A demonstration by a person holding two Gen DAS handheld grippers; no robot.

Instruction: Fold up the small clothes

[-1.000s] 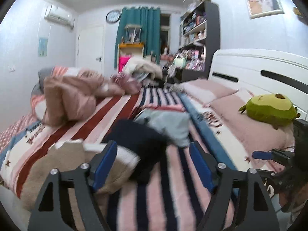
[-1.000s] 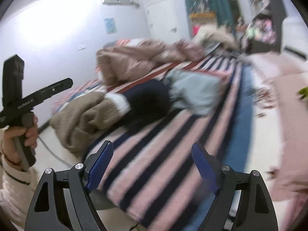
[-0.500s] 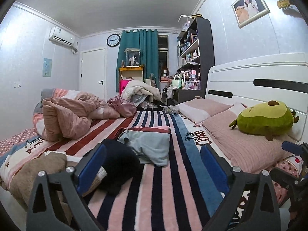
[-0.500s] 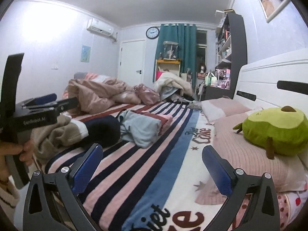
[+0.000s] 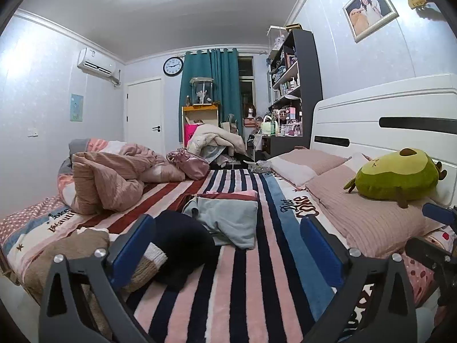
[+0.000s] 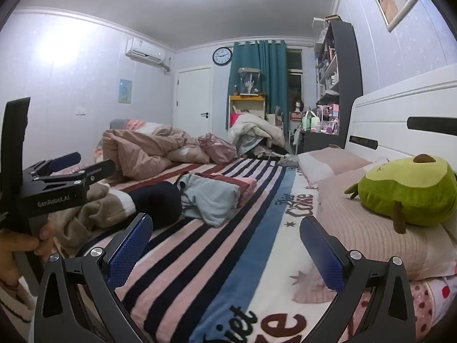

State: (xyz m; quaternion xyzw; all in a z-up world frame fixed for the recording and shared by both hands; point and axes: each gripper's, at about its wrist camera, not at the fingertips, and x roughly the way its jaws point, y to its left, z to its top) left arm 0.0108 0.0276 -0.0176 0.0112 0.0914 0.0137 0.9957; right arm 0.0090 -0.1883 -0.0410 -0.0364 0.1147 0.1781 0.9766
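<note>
Your left gripper (image 5: 225, 243) hovers low over the bed (image 5: 245, 280) with its jaws spread wide and nothing between them. Your right gripper (image 6: 225, 243) is the same, jaws released and empty, above the striped blanket (image 6: 200, 245).

There is little in the way of containers. The dark bookshelf (image 5: 297, 85) at 1 o'clock holds bottles and small items too tiny to name, and a clear display case (image 5: 202, 91) at 12 o'clock sits on a yellow cabinet (image 5: 200, 117) with a figure inside that you cannot make out.

The small clothes lie in a loose row on the blanket. In the left wrist view, a light blue garment (image 5: 228, 220) lies rumpled at 12 o'clock, just beyond the jaws and between their lines, resting on a folded pink and red piece (image 5: 231, 195). A dark navy garment (image 5: 182, 243) touches its near edge at 11 o'clock, right beside the left blue pad (image 5: 128, 254). A tan and white knit (image 5: 71, 254) sprawls at 9 o'clock by the bed's edge, partly behind that finger.

From the right wrist view, the same clothes sit at 10 to 11 o'clock, apart from the jaws: light blue garment (image 6: 211, 197), dark navy garment (image 6: 160, 203), tan and white knit (image 6: 94, 211).

A pink quilt (image 5: 114, 177) is heaped at 10 o'clock. An avocado plush (image 5: 397, 174) rests on a pink pillow (image 5: 368, 220) at 2 o'clock.
</note>
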